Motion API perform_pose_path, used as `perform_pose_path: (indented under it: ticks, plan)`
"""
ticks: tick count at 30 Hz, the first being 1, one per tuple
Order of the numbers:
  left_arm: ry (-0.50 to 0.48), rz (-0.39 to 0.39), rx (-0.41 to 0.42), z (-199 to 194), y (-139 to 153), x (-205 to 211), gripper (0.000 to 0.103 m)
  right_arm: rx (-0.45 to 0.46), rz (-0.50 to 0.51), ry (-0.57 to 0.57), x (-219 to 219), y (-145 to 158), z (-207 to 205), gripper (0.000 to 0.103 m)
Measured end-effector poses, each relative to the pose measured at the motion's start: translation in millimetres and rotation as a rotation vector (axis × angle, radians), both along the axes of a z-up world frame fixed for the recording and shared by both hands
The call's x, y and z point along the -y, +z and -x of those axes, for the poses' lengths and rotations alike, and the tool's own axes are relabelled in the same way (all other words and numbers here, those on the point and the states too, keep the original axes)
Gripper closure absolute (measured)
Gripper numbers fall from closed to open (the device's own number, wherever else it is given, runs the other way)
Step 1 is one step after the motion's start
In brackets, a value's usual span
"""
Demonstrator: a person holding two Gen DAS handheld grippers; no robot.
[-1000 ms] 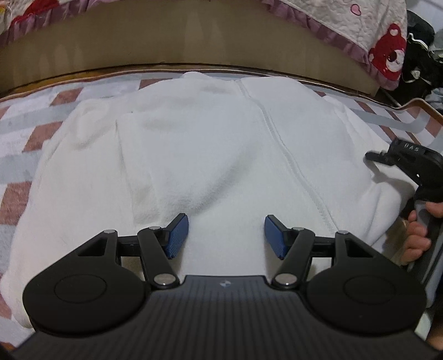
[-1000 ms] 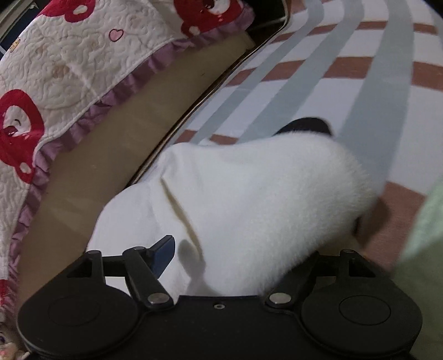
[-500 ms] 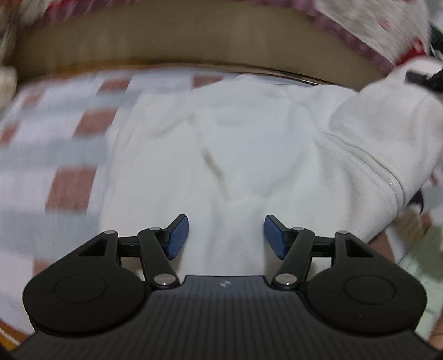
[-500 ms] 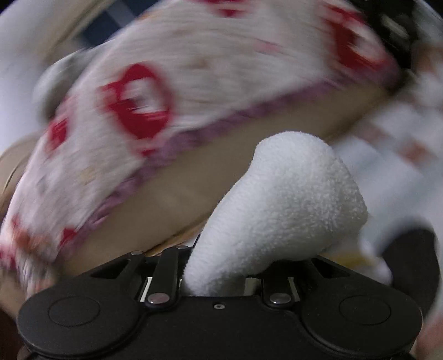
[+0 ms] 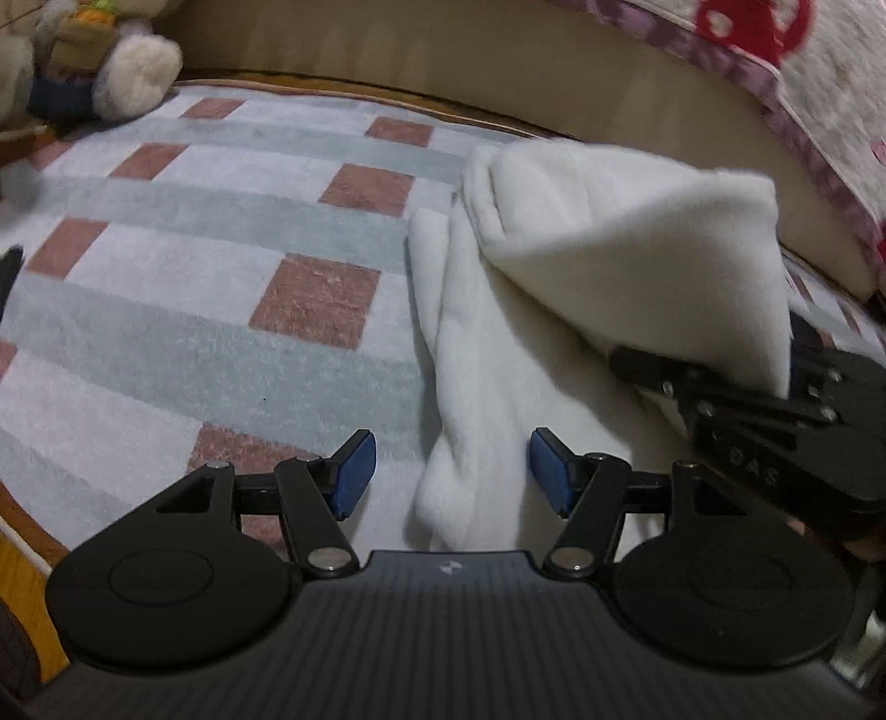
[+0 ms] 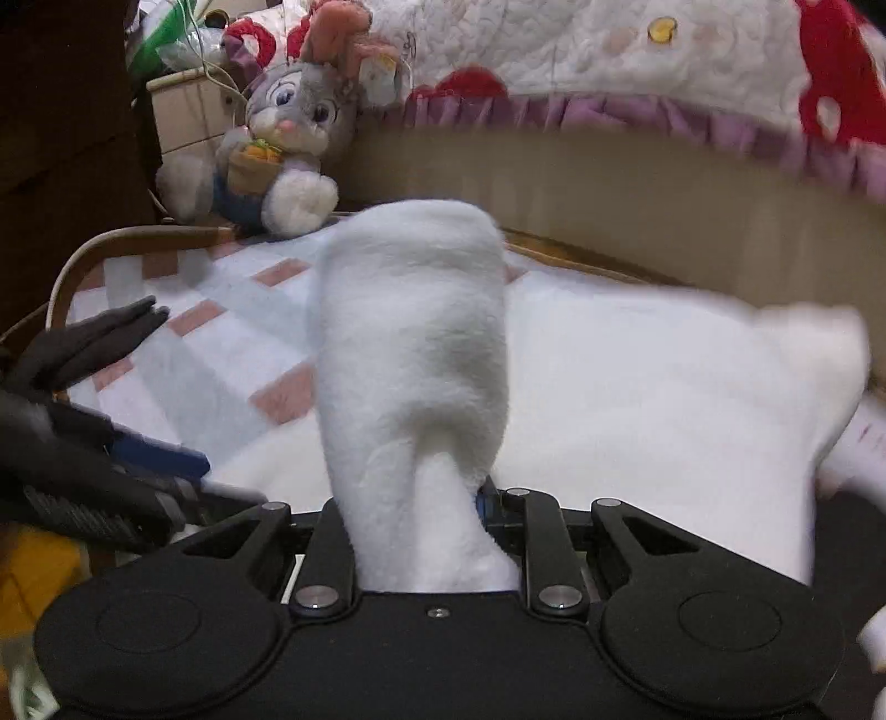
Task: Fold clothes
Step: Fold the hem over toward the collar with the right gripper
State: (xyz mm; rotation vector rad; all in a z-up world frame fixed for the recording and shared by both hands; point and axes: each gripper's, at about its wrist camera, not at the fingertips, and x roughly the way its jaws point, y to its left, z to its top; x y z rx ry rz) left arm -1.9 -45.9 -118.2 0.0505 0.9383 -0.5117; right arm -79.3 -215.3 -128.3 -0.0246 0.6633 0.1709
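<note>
rug (image 5: 232, 310): checked grey-pink | bed base (image 6: 637, 205): beige | quilt (image 6: 581, 50): red-white

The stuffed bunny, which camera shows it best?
The right wrist view: the stuffed bunny sits whole at the bed's far corner, face and carrot basket visible. The left wrist view catches only its blurred white foot at the top left edge.

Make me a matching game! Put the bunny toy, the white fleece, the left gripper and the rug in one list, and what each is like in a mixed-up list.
Things:
1. bunny toy
2. white fleece
3. left gripper
4. rug

Descriptions:
A. jaws apart, holding nothing
B. grey and white with reddish squares
C. pinched in the right gripper
D. sitting at the rug's far corner

Pairs: 1-D, 2-C, 3-A, 4-B
</note>
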Motion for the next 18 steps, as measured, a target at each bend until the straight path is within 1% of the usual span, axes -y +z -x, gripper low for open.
perform_pose_path:
  ticks: [1,3,6,8,9,11,14,18]
  plan:
    - [-0.018,-0.014,0.015,3,0,1,0.04,0.02,0.016,0.008,-3,-2,4,0.078]
    - [-0.021,-0.005,0.008,1,-4,0,0.04,0.031,-0.02,0.01,4,3,4,0.078]
    - [0.019,0.059,-0.05,-9,-8,-10,0.039,0.042,-0.085,0.011,15,12,2,0.078]
    - [0.036,0.092,-0.073,-12,-10,-14,0.039,0.072,-0.106,0.026,21,19,6,0.078]
    - [0.04,0.101,-0.075,-13,-11,-16,0.039,0.091,-0.104,0.034,20,24,9,0.078]
    - [0.047,0.108,-0.073,-13,-12,-16,0.039,0.104,-0.104,0.051,17,29,13,0.078]
    - [0.067,0.125,-0.09,-15,-14,-17,0.039,0.12,-0.105,0.077,12,35,18,0.078]
    - [0.08,0.138,-0.108,-16,-15,-19,0.039,0.047,-0.006,0.115,-3,8,19,0.078]
